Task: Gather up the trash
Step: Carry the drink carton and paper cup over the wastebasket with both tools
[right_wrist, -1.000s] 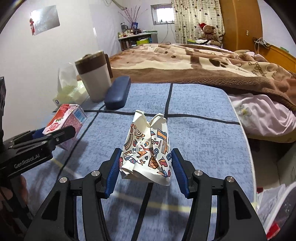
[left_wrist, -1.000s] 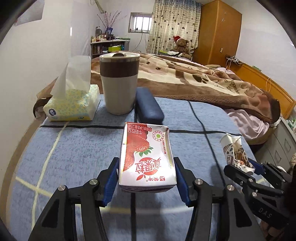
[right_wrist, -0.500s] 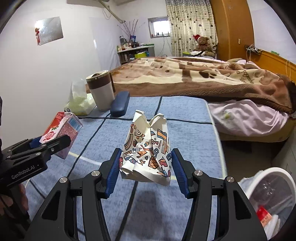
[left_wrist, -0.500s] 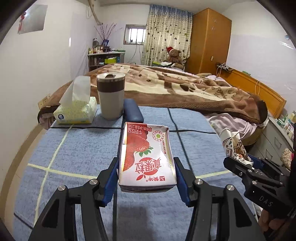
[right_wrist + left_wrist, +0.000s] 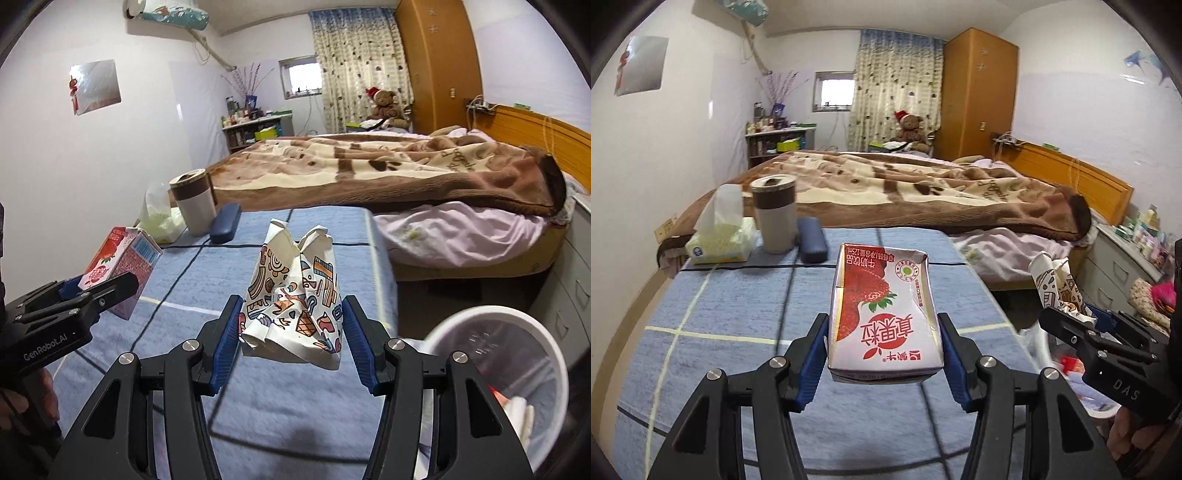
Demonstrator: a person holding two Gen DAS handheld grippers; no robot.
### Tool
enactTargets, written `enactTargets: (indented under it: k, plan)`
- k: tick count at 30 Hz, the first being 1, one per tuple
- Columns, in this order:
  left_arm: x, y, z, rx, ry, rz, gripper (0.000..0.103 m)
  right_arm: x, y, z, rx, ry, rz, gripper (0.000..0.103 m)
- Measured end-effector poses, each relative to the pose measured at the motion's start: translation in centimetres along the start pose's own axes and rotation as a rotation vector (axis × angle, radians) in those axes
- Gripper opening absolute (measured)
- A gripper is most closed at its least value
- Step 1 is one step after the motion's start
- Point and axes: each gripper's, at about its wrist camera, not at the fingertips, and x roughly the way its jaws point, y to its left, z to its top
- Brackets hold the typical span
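Observation:
My left gripper (image 5: 882, 350) is shut on a strawberry milk carton (image 5: 884, 310) and holds it in the air above the blue checked table (image 5: 720, 332). My right gripper (image 5: 291, 332) is shut on a crumpled patterned paper cup (image 5: 295, 306), held above the table's right edge. A white trash bin (image 5: 517, 384) with some rubbish inside stands on the floor at the lower right of the right wrist view. In the left wrist view the right gripper (image 5: 1086, 325) shows at the right with the cup (image 5: 1052, 280). In the right wrist view the carton (image 5: 122, 266) shows at the left.
At the table's far end stand a tissue pack (image 5: 720, 240), a brown and grey tumbler (image 5: 775, 214) and a dark blue case (image 5: 811, 240). A bed with a brown blanket (image 5: 923, 192) lies behind. Grey drawers (image 5: 1123, 266) stand at the right.
Both grippers have risen and pulled back from the table with their loads. The trash bin has come further into the right wrist view.

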Motion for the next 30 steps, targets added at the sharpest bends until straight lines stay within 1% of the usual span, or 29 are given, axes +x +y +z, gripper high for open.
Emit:
enactTargets:
  k: [8, 20, 24, 30]
  plan:
    - [-2.2, -5.6, -0.7, 0.061, -0.03, -0.092, 0.057, -3.6, -3.1, -0.7, 0.039, -0.053, -0.065, 0.056]
    - [-3.6, -12.4, -1.8, 0.146, -0.051, -0.2, 0.057, -7.1, -7.1, -2.8, 0.098, -0.082, -0.181, 0.056]
    - [-3.6, -14.5, -2.2, 0.168, -0.049, -0.23, 0.057, -8.1, -8.6, -3.3, 0.119, -0.085, -0.208, 0.056]
    - [-2.4, -17.3, -3.2, 0.189, -0.009, -0.281, 0.057, -8.3, -11.0, -4.0, 0.144, -0.062, -0.265, 0.056]
